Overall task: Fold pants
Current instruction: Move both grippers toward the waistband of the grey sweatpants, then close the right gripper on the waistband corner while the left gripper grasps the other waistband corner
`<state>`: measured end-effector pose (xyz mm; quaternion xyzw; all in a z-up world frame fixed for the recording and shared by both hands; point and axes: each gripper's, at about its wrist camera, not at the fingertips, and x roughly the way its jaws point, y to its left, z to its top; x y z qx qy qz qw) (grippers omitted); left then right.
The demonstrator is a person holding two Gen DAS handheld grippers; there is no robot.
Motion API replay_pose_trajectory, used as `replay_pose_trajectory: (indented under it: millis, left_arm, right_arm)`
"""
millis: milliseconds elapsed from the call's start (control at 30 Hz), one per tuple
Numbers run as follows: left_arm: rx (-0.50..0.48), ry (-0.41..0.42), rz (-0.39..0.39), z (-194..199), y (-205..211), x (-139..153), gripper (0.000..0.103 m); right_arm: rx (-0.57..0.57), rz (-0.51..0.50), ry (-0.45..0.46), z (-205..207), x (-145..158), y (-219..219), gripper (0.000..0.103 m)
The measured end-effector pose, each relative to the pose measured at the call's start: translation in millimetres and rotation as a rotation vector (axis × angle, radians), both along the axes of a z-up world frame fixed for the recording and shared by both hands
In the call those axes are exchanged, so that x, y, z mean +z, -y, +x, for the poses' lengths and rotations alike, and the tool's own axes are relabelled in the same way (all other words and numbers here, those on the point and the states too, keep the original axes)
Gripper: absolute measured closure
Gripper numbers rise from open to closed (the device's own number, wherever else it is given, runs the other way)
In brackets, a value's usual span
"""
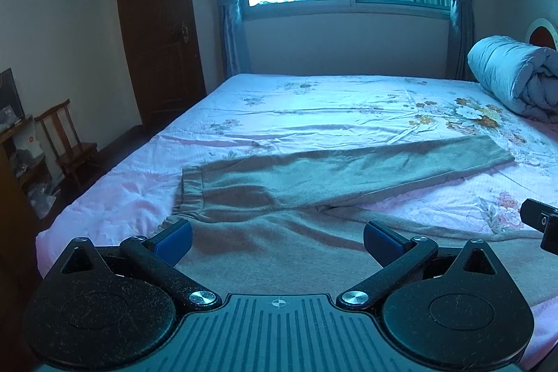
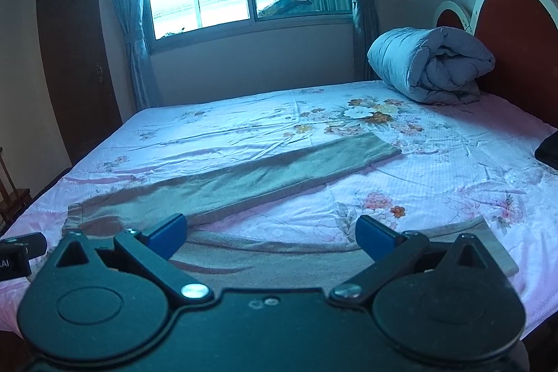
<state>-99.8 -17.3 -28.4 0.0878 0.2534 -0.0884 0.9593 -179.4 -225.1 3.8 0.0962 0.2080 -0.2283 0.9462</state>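
Pants (image 1: 314,183) are lying flat on the bed (image 1: 314,107), legs splayed apart, waistband at left; no fold is showing yet. Left tongs (image 1: 277,241) and right tongs (image 2: 272,234) are hovering wide apart, gripping nothing. Whole folding sequence is remaining.

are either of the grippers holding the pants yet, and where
Nothing is held. The left gripper and right gripper are both open above the pants, which lie spread flat on the bed.
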Motion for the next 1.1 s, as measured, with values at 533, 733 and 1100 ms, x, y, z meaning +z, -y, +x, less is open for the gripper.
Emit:
replay_pose_trajectory:
  millis: [533, 733, 1100]
  left_arm:
    - [0.028, -0.047, 0.009, 42.7, 5.5, -11.1, 0.0]
    - [0.039, -0.063, 0.022, 67.5, 7.5, -16.6, 0.0]
    - [0.072, -0.084, 0.044, 125.8, 5.0, -23.7, 0.0]
  right_arm:
    - [0.031, 0.002, -0.069, 36.1, -12.4, 2.0, 0.006]
    - [0.045, 0.005, -0.091, 52.4, -15.9, 3.2, 0.006]
    - [0.084, -0.003, -0.142, 101.1, -23.2, 2.1, 0.006]
